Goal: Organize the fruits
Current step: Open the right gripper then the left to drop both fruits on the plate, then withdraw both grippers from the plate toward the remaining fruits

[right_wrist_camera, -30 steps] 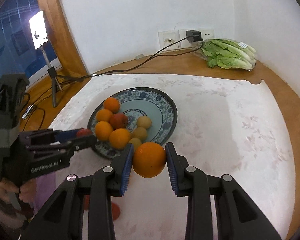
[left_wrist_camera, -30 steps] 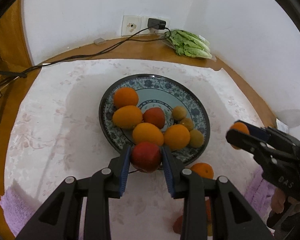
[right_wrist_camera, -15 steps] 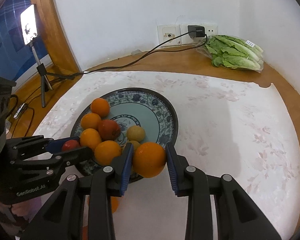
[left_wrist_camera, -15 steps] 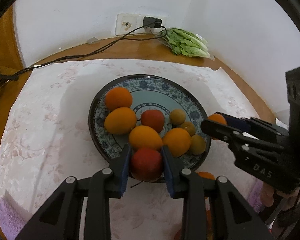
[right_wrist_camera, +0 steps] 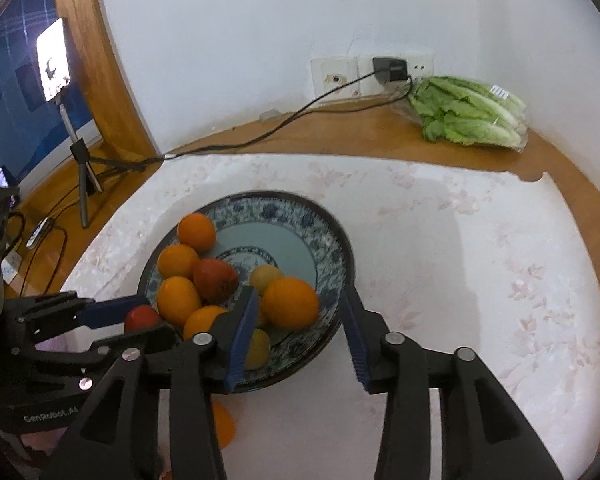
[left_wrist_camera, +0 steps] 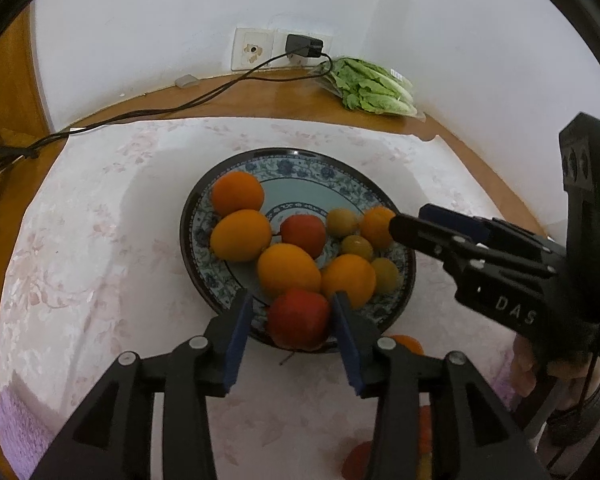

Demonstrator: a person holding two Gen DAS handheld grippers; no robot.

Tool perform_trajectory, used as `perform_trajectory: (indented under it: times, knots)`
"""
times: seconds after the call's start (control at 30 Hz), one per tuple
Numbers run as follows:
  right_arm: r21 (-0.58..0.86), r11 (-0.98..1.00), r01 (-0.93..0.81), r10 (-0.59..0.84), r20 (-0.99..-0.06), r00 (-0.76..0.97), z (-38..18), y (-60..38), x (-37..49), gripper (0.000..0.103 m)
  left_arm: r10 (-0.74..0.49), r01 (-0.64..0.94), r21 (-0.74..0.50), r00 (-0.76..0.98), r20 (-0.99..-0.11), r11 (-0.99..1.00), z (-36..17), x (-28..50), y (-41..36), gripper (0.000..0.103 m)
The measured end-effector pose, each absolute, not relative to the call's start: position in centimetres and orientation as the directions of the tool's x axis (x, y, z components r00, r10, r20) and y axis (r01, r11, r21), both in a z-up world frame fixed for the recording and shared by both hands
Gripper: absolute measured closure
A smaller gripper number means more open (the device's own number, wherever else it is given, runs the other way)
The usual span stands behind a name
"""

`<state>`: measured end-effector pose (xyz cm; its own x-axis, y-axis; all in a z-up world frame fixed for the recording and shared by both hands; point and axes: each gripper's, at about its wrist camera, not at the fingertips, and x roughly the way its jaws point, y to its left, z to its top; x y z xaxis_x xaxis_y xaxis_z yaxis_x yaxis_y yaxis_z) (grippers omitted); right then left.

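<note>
Partly hidden stuff first: under the left gripper [left_wrist_camera: 294, 320] arms a reddish fruit [left_wrist_camera: 358, 460] and an orange off the plate [left_wrist_camera: 406, 344] are cut off by the black fingers, kinds of the lower ones hard to tell; in the right wrist view another orange piece [right_wrist_camera: 222, 426] peeks out below the plate, mostly blocked. A hand [left_wrist_camera: 540, 364] shows only as a sliver behind the right gripper [right_wrist_camera: 296, 320] body. Blue patterned plate [left_wrist_camera: 300, 168] sits mid-cloth on the pale floral tablecloth [left_wrist_camera: 80, 240], holding several oranges, one red fruit [left_wrist_camera: 303, 235] near centre and small yellow-green fruits [left_wrist_camera: 342, 222] on its right side; the far half of the plate is bare. Red apple [left_wrist_camera: 299, 318] rests on the near rim between the left jaws, which have just been opening; gaps show on both sides, so it is released. Orange [right_wrist_camera: 290, 302] sits in the plate's near right part between the right jaws, which have also just been opening; the right pad stands well clear, the left pad is just beside it, contact unclear, so not clenched. Open cloth lies right of the plate and behind it. Wooden table edge [right_wrist_camera: 340, 132] curves around the cloth; bagged lettuce [right_wrist_camera: 470, 116] in the far right corner, charger cable [right_wrist_camera: 260, 136] running along the wood from the wall socket [right_wrist_camera: 374, 74], a phone tripod [right_wrist_camera: 82, 172] at far left.
</note>
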<state>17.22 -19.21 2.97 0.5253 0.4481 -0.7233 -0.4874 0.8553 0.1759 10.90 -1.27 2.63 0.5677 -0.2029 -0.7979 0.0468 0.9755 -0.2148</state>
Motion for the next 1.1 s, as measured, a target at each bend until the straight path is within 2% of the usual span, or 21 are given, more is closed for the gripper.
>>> perform_trajectory:
  times: [0.57, 0.67, 1.1]
  knots:
    - [0.165, 0.852, -0.497, 0.441, -0.740, 0.509, 5.3, -20.6, 11.8, 0.058, -0.231, 0.045, -0.252, 0.576, -0.784, 0.967, 4.8, 7.2, -1.4, 0.056]
    - [0.194, 0.842, -0.504, 0.461, -0.743, 0.485, 5.3, -21.0, 10.4, 0.058, -0.235, 0.047, -0.257, 0.582, -0.778, 0.965, 5.2, 6.3, -1.5, 0.053]
    - [0.220, 0.852, -0.475, 0.458, -0.751, 0.474, 5.0, -22.5, 6.0, 0.058, -0.248, 0.048, -0.269, 0.567, -0.786, 0.962, 5.2, 2.6, -1.9, 0.052]
